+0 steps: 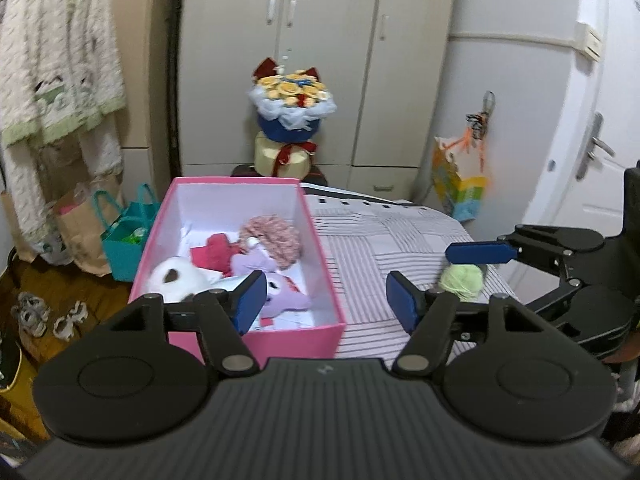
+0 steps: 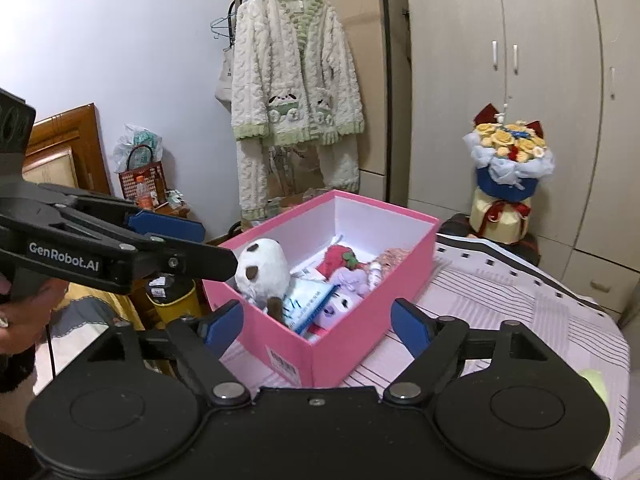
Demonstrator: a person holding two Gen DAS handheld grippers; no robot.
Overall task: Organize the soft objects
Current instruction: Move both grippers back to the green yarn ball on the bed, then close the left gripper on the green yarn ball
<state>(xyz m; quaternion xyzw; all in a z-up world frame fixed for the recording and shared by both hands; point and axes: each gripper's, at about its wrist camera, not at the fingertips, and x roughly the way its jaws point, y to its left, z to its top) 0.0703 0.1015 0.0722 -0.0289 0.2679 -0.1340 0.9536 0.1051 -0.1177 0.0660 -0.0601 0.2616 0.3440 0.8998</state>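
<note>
Left wrist view, left to right: your left gripper (image 1: 326, 300) is spread wide with nothing between the blue pads. Pink box (image 1: 296, 336) sits at 10 o'clock from it on the striped bedsheet (image 1: 372, 240), open top. Inside: white panda plush (image 1: 176, 276) at the near left, red plush (image 1: 216, 252) mid, purple plush (image 1: 280, 292) near the left pad, pink knitted item (image 1: 276, 236) toward the back right. Green yarn ball (image 1: 462, 280) lies on the sheet at 2 o'clock, outside the box, just below your right gripper's blue pad (image 1: 482, 253).

Right wrist view: your left gripper (image 2: 192, 240) comes in from 9 o'clock, with your hand (image 2: 28, 312) on its grip. Your right gripper (image 2: 318, 326) is wide, nothing held; the box corner is between the pads, untouched. Bouquet (image 2: 508, 152) stands at 2 o'clock by the wardrobe (image 2: 540, 60).
</note>
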